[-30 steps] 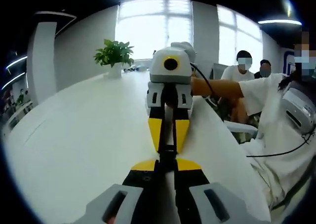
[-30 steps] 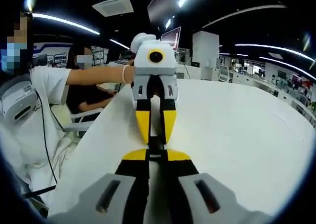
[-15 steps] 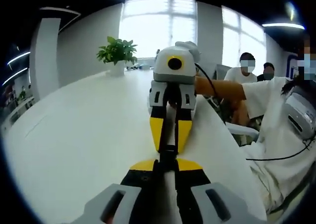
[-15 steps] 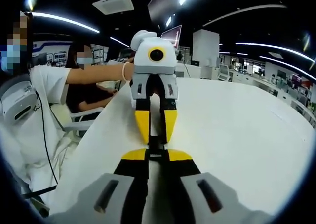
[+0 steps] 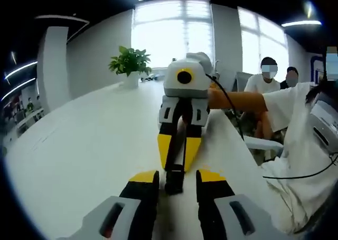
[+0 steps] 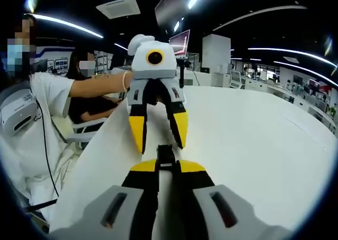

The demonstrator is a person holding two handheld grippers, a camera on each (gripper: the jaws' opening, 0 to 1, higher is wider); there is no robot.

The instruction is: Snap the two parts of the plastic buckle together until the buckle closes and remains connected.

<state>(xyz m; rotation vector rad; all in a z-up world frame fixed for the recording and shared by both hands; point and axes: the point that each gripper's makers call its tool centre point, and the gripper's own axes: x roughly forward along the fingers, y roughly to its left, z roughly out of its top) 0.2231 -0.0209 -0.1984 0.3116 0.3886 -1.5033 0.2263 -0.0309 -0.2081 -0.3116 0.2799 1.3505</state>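
Between the left gripper's (image 5: 177, 181) parted jaws, seemingly free, lies the buckle (image 5: 175, 180), clamped by the right gripper (image 6: 167, 166).

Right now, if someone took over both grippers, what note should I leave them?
Left gripper: open, jaws spread either side of the buckle's end, not gripping.
Right gripper: shut on the buckle, holding it above the white table.
Done: the buckle looks like one joined black piece, but the latch is hard to see.
Left: confirm it stays connected and keep it in view.

White table (image 5: 79, 145), potted plant (image 5: 129, 65), bright windows (image 5: 171, 31), ceiling lights (image 6: 63, 24).
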